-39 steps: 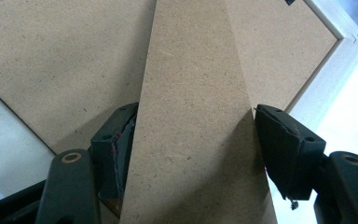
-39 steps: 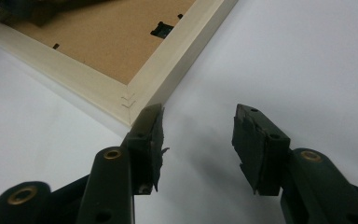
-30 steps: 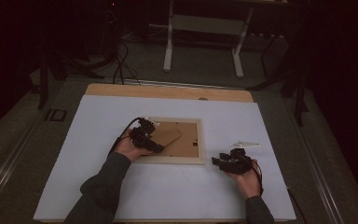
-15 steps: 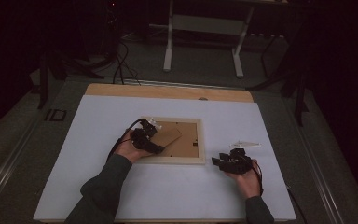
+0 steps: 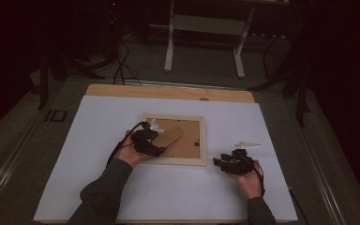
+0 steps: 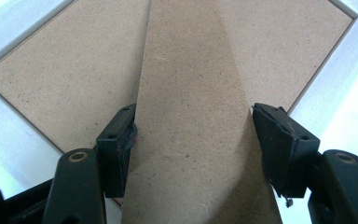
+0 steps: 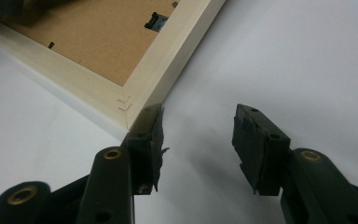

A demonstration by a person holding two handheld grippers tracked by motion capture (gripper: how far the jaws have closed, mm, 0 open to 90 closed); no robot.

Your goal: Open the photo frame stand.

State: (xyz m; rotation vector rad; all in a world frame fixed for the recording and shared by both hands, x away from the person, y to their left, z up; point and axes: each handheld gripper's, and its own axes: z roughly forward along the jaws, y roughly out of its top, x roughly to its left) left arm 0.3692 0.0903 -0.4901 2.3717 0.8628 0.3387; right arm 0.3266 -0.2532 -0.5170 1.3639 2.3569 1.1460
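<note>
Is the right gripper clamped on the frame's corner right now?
No. In the right gripper view the right gripper stands open over the white table cover, its jaws apart with nothing between them, beside the picture frame corner.

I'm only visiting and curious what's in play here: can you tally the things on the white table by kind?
Picture frame, lying face down: 1
Fibreboard stand flap on the frame's back: 1
Hand-held grippers, left gripper and right gripper: 2
Total: 4
</note>
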